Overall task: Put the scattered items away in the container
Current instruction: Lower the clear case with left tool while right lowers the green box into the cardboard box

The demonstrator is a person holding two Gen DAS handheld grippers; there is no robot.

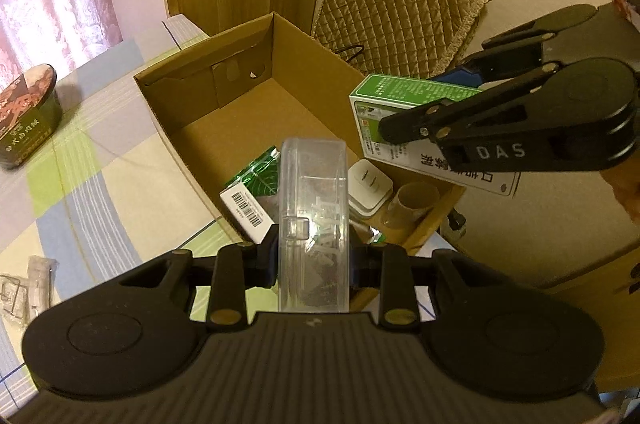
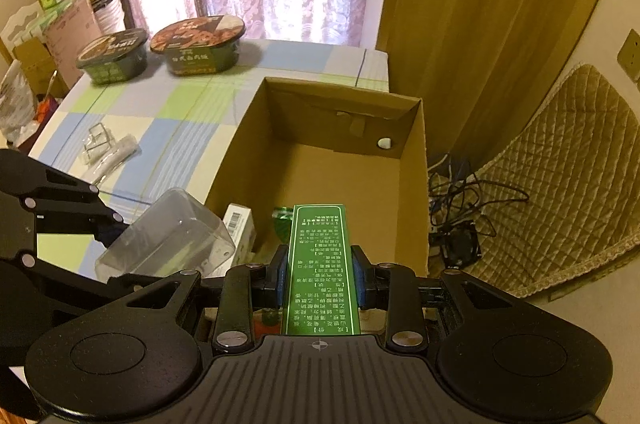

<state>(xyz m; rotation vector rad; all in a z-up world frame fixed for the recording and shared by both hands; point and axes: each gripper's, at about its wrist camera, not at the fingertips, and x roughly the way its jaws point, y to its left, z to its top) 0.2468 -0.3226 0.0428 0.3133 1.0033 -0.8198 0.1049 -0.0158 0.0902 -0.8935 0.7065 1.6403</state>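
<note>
An open cardboard box (image 1: 256,36) (image 2: 412,160) stands on the checked tablecloth. My left gripper (image 1: 314,260) is shut on a clear plastic case (image 1: 314,208) (image 2: 172,236), held over the box's near corner. My right gripper (image 2: 320,276) (image 1: 436,108) is shut on a green and white carton (image 2: 320,264) (image 1: 384,92), held above the box's near right side. Inside the box lie a green packet with a barcode (image 1: 252,192) (image 2: 240,224), a white plug adapter (image 1: 368,188) and a cardboard tube (image 1: 416,200).
Two dark noodle bowls (image 2: 200,44) (image 2: 114,58) (image 1: 28,116) sit at the table's far left. Small clear-wrapped items (image 2: 106,148) (image 1: 28,284) lie on the cloth. A quilted cushion (image 2: 560,176) and cables (image 2: 464,208) are beyond the table's right edge.
</note>
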